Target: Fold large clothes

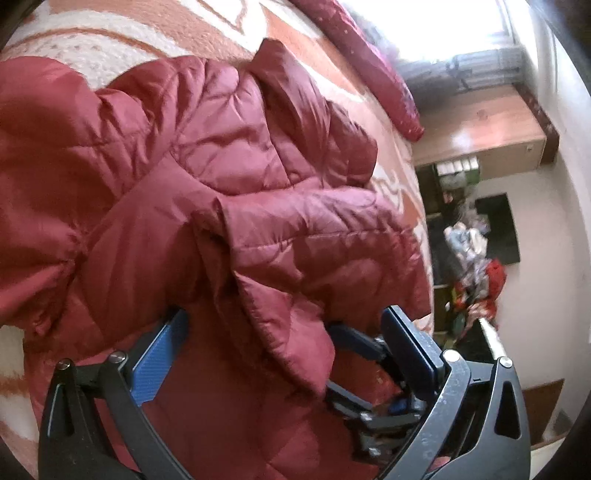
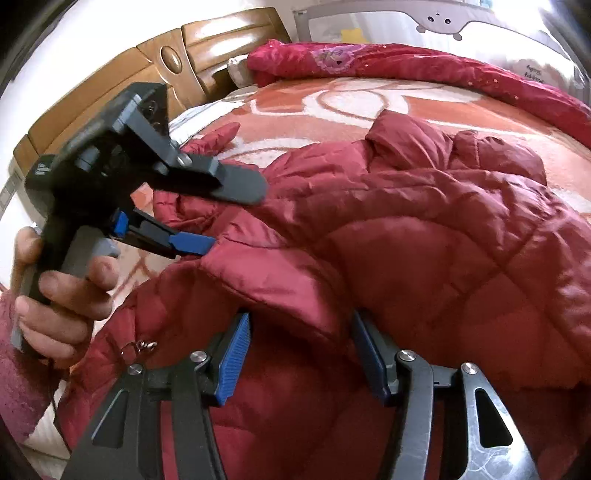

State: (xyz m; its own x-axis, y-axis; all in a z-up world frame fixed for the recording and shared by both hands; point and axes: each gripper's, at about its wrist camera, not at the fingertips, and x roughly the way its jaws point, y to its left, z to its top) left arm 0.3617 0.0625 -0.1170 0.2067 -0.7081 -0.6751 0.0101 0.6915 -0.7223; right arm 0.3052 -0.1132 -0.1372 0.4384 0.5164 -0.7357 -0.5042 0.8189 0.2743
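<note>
A dark red quilted jacket (image 1: pixel 221 147) (image 2: pixel 424 221) lies crumpled on a bed covered by an orange and cream blanket (image 1: pixel 110 40) (image 2: pixel 332 99). My left gripper (image 1: pixel 284 350) stands wide open over the jacket's near part, with a loose fold of fabric hanging between its blue pads (image 1: pixel 159 362). In the right wrist view, a hand holds the left gripper (image 2: pixel 225 218) just above the jacket's left edge. My right gripper (image 2: pixel 301 362) is open, and a flap of the jacket lies between its pads without being pinched. A metal zipper pull (image 2: pixel 140 345) shows at the lower left.
A rolled red quilt (image 2: pixel 406 62) (image 1: pixel 369 66) lies along the bed's far side. A wooden headboard (image 2: pixel 147 74) stands at the left and a grey bed rail (image 2: pixel 443 14) behind. Beyond the bed's edge are a wooden cabinet (image 1: pixel 480 125) and a pile of clothes (image 1: pixel 476 258).
</note>
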